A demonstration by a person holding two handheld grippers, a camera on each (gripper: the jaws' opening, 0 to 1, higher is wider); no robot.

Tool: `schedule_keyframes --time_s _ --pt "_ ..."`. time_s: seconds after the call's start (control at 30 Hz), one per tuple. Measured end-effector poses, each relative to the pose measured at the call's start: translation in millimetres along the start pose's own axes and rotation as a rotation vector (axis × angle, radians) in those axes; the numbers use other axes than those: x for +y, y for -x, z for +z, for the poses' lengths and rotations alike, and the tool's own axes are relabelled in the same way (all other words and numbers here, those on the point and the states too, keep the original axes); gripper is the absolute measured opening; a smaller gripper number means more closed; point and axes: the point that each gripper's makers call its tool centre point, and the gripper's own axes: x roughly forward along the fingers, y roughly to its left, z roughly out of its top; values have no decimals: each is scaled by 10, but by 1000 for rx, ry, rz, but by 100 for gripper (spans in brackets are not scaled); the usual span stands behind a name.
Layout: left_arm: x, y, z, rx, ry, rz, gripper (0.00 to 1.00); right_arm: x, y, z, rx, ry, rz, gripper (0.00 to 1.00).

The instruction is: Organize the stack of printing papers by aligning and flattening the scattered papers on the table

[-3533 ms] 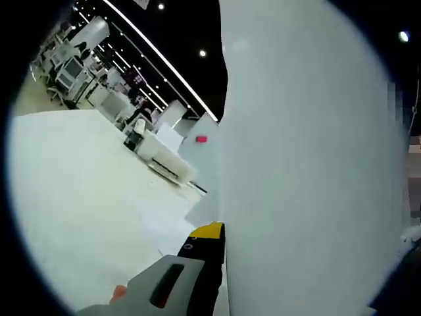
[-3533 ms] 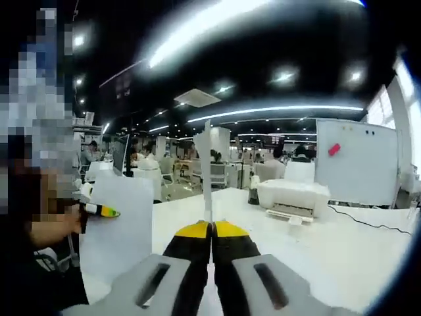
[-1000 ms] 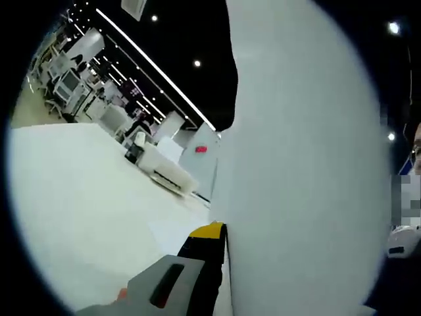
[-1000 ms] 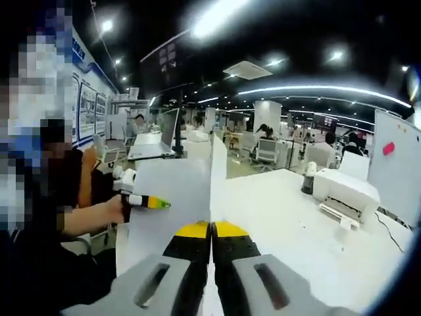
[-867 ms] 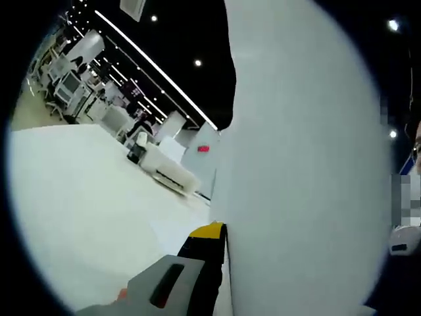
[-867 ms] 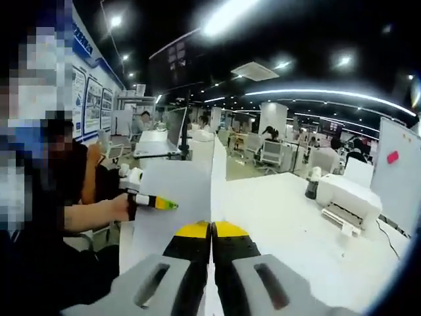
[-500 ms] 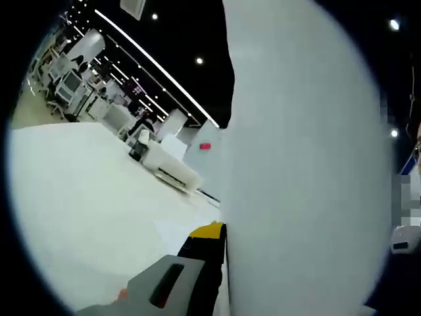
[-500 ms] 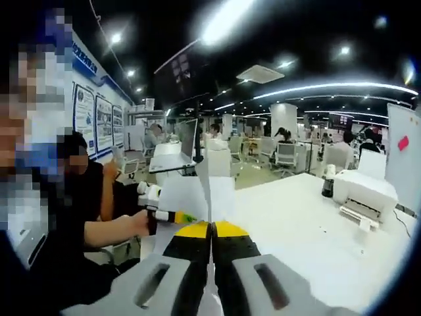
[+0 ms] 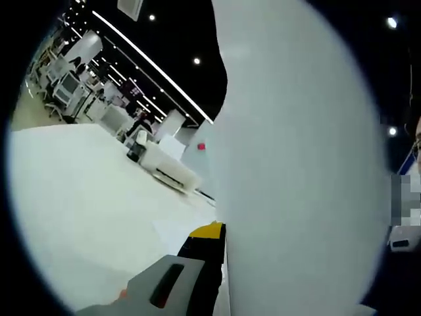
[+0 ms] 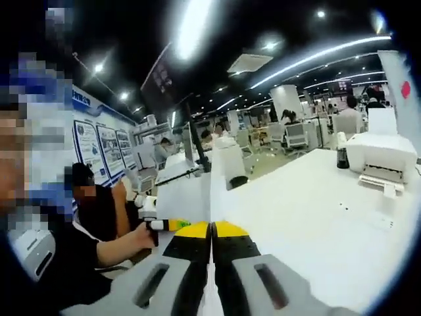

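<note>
A stack of white printing papers (image 9: 296, 164) is held upright above the white table (image 9: 79, 197). In the left gripper view its broad face covers the right side. My left gripper (image 9: 223, 230) is shut on its lower edge; one yellow-tipped jaw shows and the sheet hides the other. In the right gripper view the papers (image 10: 187, 197) stand edge-on, rising straight from my right gripper (image 10: 212, 228), whose yellow-tipped jaws are shut on them. The left gripper (image 10: 168, 225), held in a person's hand (image 10: 139, 236), pinches the far side of the same papers.
A white printer (image 10: 385, 158) and a dark bottle (image 10: 341, 158) stand at the far end of the table (image 10: 309, 204). Behind them is a whiteboard with a red magnet (image 9: 200, 146). Seated people and desks fill the room at the left.
Both grippers keep their hold on the upright papers. The right gripper view has turned, so the printer now sits at its right edge. The left gripper view has barely shifted.
</note>
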Motion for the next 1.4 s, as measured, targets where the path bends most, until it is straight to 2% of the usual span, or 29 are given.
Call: schedule_keyframes --time_s 0.23,0.57,0.83,1.4 --pt "100 8 -79 29 17 13 6 -58 -152 -189 14 14 21 0" --pt "134 25 -85 6 35 4 8 -234 -297 -294 9 -31 1 0" --pt "115 8 -95 6 42 -15 10 -220 -401 -316 -12 -66 25 0" --pt "145 -5 -109 6 19 4 19 -155 -646 -392 -42 -118 61 0"
